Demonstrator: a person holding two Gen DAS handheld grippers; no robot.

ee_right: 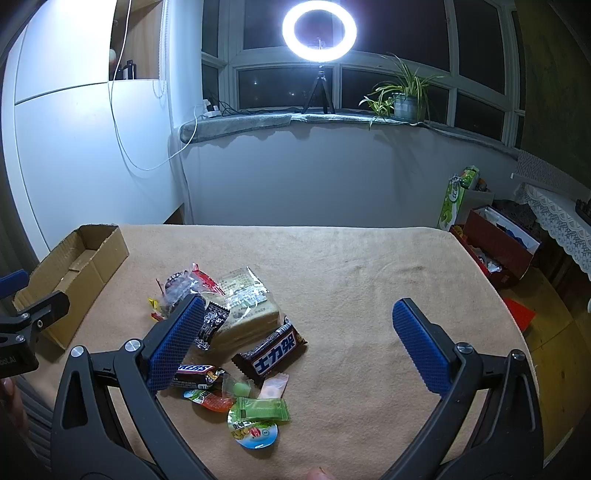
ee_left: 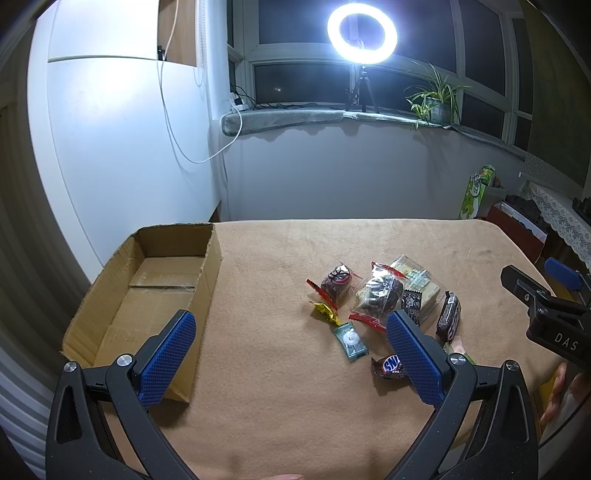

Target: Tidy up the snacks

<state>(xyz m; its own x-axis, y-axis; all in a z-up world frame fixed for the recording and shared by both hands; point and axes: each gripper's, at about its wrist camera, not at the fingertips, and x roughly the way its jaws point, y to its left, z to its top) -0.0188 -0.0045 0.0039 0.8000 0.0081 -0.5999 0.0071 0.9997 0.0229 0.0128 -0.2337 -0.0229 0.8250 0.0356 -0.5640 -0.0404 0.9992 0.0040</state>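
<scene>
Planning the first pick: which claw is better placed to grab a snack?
Probably the right claw: open, with the snack pile just ahead. The left claw, also open, sits between pile and cardboard box.

A ring light (ee_right: 319, 31) on a small tripod glares from the grey windowsill (ee_right: 258, 122), dark panes behind. A potted plant (ee_right: 402, 98) sits beside it; white walls (ee_left: 129, 147) all round.

One cardboard box (ee_left: 155, 295), two Snickers bars (ee_right: 271, 350), one bread pack (ee_right: 245, 306).

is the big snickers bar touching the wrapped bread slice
Touching. The right wrist view shows the big snickers bar with its far end overlapping the near corner of the wrapped bread slice.
</scene>
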